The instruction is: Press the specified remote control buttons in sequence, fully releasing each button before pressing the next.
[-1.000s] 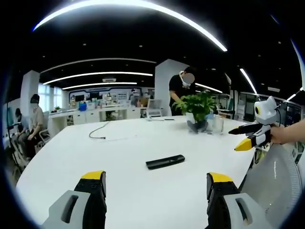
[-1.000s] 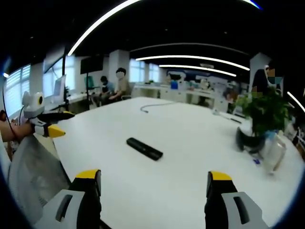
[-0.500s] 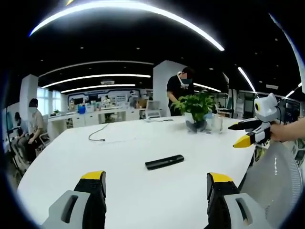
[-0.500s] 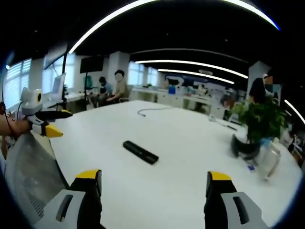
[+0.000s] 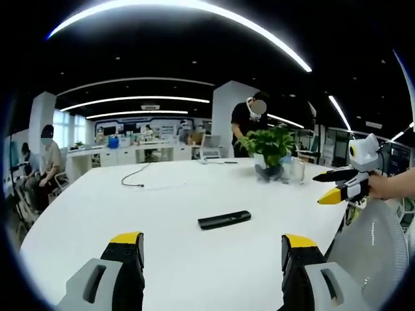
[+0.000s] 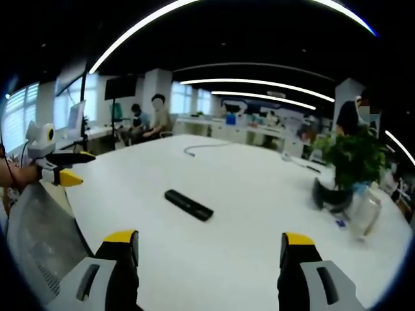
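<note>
A black remote control (image 5: 224, 219) lies flat on the white table (image 5: 175, 194), ahead of my left gripper (image 5: 214, 249), whose yellow-tipped jaws stand wide apart with nothing between them. The right gripper view shows the same remote (image 6: 188, 204) lying at a slant, ahead and slightly left of my right gripper (image 6: 211, 247), also open and empty. In the left gripper view the right gripper (image 5: 334, 186) hangs at the far right, held by a hand, open. The left gripper (image 6: 68, 167) appears at the left of the right gripper view, open too.
A potted plant (image 5: 271, 149) and a clear bag (image 6: 362, 212) stand at the table's far side. A dark cable (image 5: 133, 178) trails across the far part. A mesh chair back (image 5: 379, 240) sits by the table edge. People sit and stand beyond the table.
Both views have shifted slightly with the hands. The remote has not moved and both grippers remain open, away from it.
</note>
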